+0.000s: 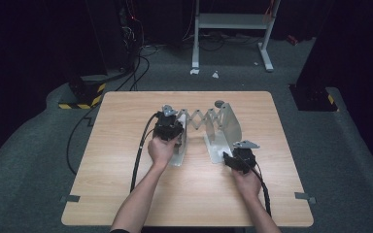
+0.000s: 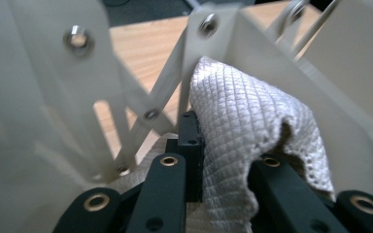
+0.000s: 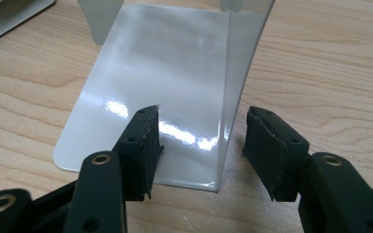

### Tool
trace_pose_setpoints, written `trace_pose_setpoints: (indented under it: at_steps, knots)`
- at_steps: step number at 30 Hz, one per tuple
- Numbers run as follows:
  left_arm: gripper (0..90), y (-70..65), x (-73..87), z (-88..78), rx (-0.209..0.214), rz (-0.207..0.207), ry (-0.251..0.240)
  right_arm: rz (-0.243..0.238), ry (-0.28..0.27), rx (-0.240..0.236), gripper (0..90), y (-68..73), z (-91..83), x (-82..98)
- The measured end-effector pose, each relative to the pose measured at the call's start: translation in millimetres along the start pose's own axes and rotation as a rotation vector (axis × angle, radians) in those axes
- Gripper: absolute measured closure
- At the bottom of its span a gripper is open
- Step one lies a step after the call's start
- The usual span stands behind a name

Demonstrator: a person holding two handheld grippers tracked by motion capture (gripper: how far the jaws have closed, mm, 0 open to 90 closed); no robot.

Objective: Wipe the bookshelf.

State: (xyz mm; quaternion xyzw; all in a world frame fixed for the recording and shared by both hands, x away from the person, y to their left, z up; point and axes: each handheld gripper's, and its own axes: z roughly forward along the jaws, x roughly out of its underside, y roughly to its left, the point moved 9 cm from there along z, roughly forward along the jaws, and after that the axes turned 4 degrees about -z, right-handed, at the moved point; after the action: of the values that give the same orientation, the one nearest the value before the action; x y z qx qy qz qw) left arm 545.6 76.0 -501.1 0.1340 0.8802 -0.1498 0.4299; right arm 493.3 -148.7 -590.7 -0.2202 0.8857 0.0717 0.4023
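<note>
The left gripper pinches a white cloth inside the folding rack; the right gripper, wide, straddles its five-o'clock end plate. Wiping looks underway.

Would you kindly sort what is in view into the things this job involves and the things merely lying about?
In the job:
- white cloth, pinched in the left gripper
- metal scissor rack
- rack's right end plate, straddled by the open right gripper

Lying about:
- white frame on the floor
- floor cables
- tape tabs at the table corners
</note>
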Motion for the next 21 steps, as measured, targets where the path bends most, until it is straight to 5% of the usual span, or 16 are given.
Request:
trace_pose_setpoints:
  at_steps: [10, 21]
  knots:
    - [81.0, -5.7, 13.4, 16.1, -0.015, 0.015, 0.053, -0.012, -0.002, -0.006, 49.4, 1.2, 0.2, -0.4]
    - [81.2, -8.5, -24.8, -12.3, 0.015, -0.028, -0.065, -0.016, -0.003, -0.012, 51.3, 2.1, 0.1, -0.6]
